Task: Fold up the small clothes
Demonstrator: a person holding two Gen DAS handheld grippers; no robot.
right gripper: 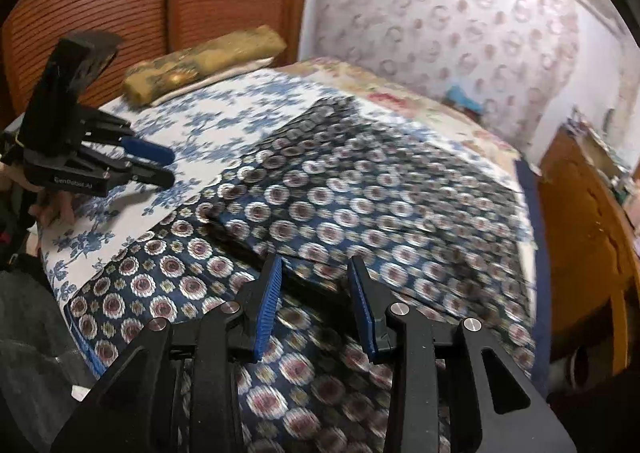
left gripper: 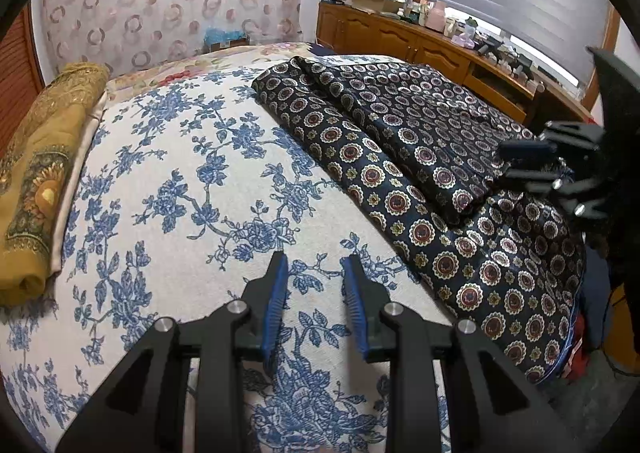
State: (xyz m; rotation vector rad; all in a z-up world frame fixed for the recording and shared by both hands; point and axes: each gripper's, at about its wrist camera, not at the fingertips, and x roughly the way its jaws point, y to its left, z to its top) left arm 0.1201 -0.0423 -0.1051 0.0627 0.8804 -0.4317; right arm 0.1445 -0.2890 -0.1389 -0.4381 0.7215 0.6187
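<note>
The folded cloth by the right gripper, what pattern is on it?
Dark navy cloth covered in round flower-like medallions, red-centred with white rims. Sharpest in the left wrist view.

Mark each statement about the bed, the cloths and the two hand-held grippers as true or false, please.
1. The dark patterned cloth lies partly folded on the bed. True.
2. The left hand-held gripper clamps this cloth. False: it is open over the blue floral bedcover.
3. A yellow folded cloth lies at the bed's edge. True.
4. The right hand-held gripper is shut. False: its jaws stand apart above the dark cloth.
</note>
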